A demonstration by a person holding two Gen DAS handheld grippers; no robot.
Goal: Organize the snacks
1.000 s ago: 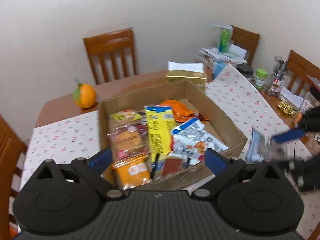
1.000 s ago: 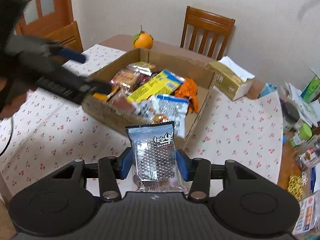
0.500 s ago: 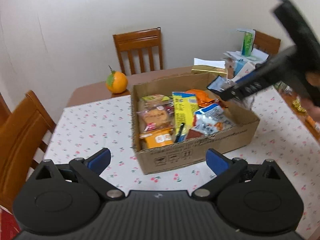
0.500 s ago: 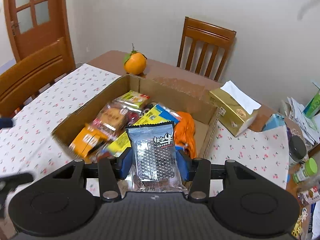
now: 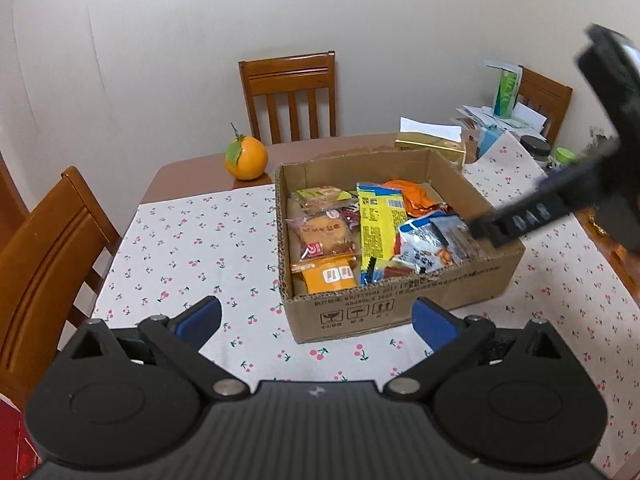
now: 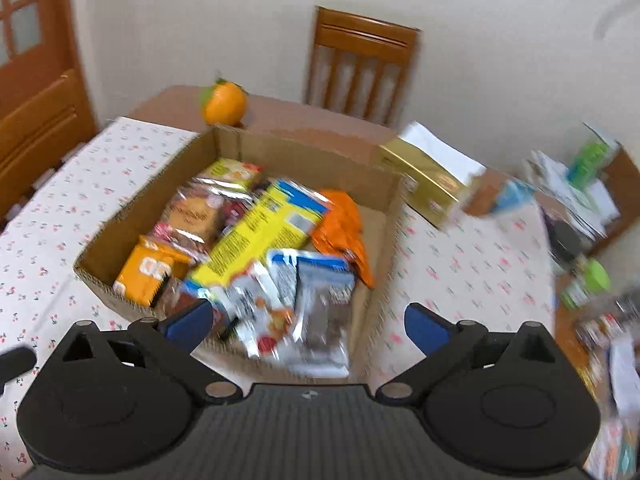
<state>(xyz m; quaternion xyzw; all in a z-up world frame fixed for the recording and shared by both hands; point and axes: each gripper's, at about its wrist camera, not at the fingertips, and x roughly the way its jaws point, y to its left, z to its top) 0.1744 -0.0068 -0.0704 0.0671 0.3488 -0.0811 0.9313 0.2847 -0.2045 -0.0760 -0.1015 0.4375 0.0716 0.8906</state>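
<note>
A cardboard box [image 5: 400, 308] sits on the table, holding several snack packs: a yellow pack [image 5: 374, 224], an orange pack [image 5: 330, 278], a cake pack [image 5: 322, 234]. The grey-blue snack packet [image 6: 324, 312] lies in the box's near right corner; it also shows in the left wrist view [image 5: 454, 236]. My right gripper [image 6: 306, 324] is open and empty just above that packet; in the left wrist view its fingers [image 5: 520, 220] reach over the box's right wall. My left gripper [image 5: 316, 322] is open and empty, in front of the box. The box also shows in the right wrist view [image 6: 384, 240].
An orange fruit [image 5: 246, 158] sits behind the box on the left. A gold tissue box [image 5: 432, 144] stands behind the box. Jars and papers [image 5: 532, 140] crowd the table's right end. Wooden chairs [image 5: 290, 96] stand around the table with the cherry-print cloth [image 5: 192, 240].
My right gripper carried the grey-blue packet over the box, opened and let it drop among the snacks. My left gripper pulled back from the box and stayed open.
</note>
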